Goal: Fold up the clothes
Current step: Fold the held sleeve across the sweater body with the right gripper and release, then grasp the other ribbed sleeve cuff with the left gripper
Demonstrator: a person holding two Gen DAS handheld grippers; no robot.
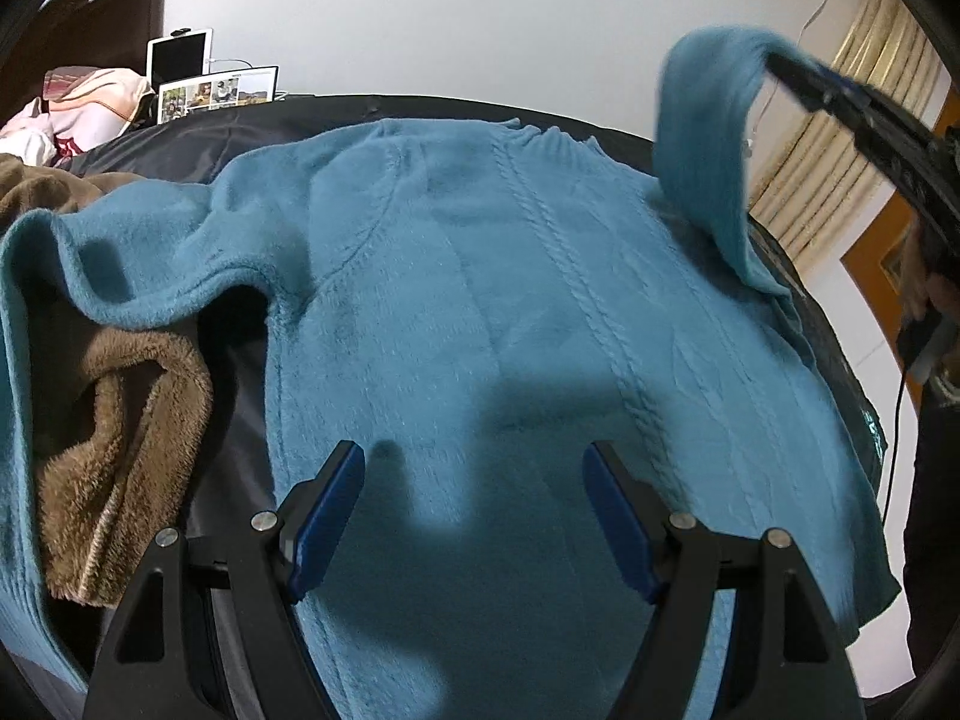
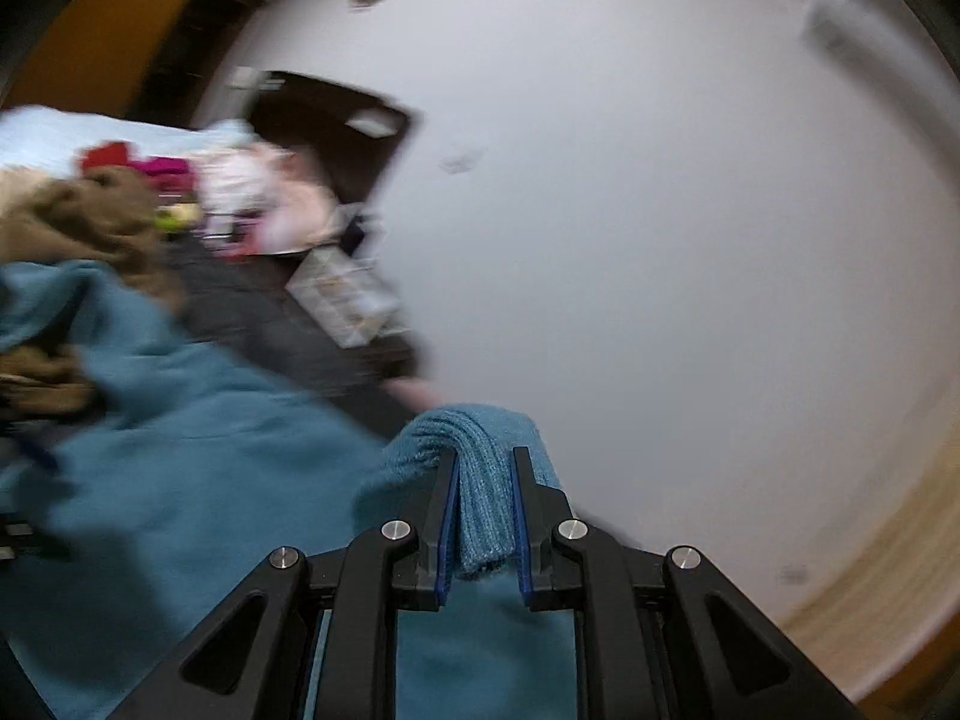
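White walls are backing a dark bed [image 1: 240, 132] where the teal sweater [image 1: 456, 276] is lying flat. The right gripper [image 2: 485, 510] is pinching its sleeve cuff [image 2: 480, 480] aloft; the left gripper [image 1: 474, 510] is hovering spread. A thin pinch risks slipping, dropping the sleeve crooked.

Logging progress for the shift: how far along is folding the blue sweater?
Done: blue sweater lies spread flat. In hand: right gripper grips the lifted sleeve; left gripper hovers open over the body. Left: the other sleeve and the body folds.
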